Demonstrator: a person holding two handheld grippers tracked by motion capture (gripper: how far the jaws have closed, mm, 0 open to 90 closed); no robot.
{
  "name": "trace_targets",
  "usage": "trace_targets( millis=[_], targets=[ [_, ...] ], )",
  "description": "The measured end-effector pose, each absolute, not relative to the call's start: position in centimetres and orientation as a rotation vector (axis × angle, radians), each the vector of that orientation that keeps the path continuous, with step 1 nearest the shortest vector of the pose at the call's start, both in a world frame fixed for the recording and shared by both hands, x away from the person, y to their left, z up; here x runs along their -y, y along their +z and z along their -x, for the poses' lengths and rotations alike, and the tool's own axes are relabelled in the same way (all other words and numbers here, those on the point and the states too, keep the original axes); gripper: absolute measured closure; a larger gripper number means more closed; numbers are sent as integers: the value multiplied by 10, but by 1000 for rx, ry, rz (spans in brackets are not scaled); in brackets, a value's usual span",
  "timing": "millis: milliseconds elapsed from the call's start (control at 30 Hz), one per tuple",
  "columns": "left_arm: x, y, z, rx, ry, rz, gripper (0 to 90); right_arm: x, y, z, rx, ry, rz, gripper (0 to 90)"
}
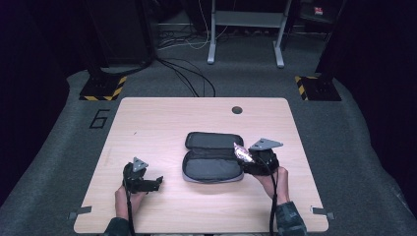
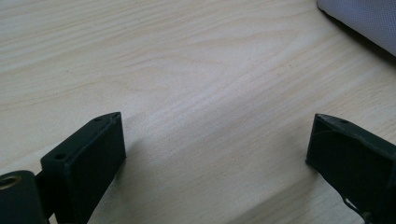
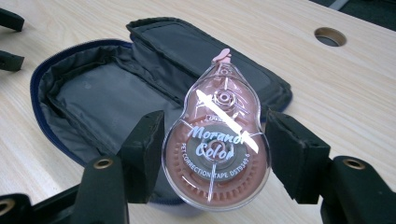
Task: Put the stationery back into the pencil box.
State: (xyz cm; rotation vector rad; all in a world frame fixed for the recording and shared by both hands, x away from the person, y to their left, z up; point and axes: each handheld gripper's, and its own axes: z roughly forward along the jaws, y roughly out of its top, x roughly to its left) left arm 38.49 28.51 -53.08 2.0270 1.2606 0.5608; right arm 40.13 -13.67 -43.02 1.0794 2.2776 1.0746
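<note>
Correction tape gripped above open case

Right gripper (image 3: 212, 154) clamps pink correction tape dispenser (image 3: 217, 154) by its wide end, nozzle pointing away, held over the near right edge of the open pencil case (image 1: 213, 158). Case lies mid-table (image 1: 147, 123), flap folded back, dark lining showing. Left gripper (image 2: 215, 144) rests low on the wood left of the case, jaws wide, nothing between them.

Overhead light: counter (image 1: 196, 206) bright, surroundings dark. Soft shadows lie under the left hand-held gripper (image 2: 215, 140). White glare streak crosses the correction tape (image 3: 217, 149) between the right hand-held gripper (image 3: 215, 154) jaws; near edges slightly soft.
</note>
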Motion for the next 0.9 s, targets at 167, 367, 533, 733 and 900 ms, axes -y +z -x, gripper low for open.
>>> trace_targets(
  millis=[167,367,533,733,900],
  targets=[
    [-285,-531,-385,-1260,561,-2027,45,120,-432,-409,-2323,1070,-1044,392],
    [-285,-531,-385,-1260,558,-2029,45,105,-437,-415,-2359,1072,-1027,392],
    [-285,-530,-385,-1260,557,-2032,46,95,-441,-420,-2397,1059,-1013,392],
    [-286,-530,-385,-1260,552,-2038,48,83,-448,-424,-2427,1060,-1009,392],
    [-286,-530,-385,-1252,555,-2047,48,77,-454,-428,-2458,1045,-994,392]
  ],
)
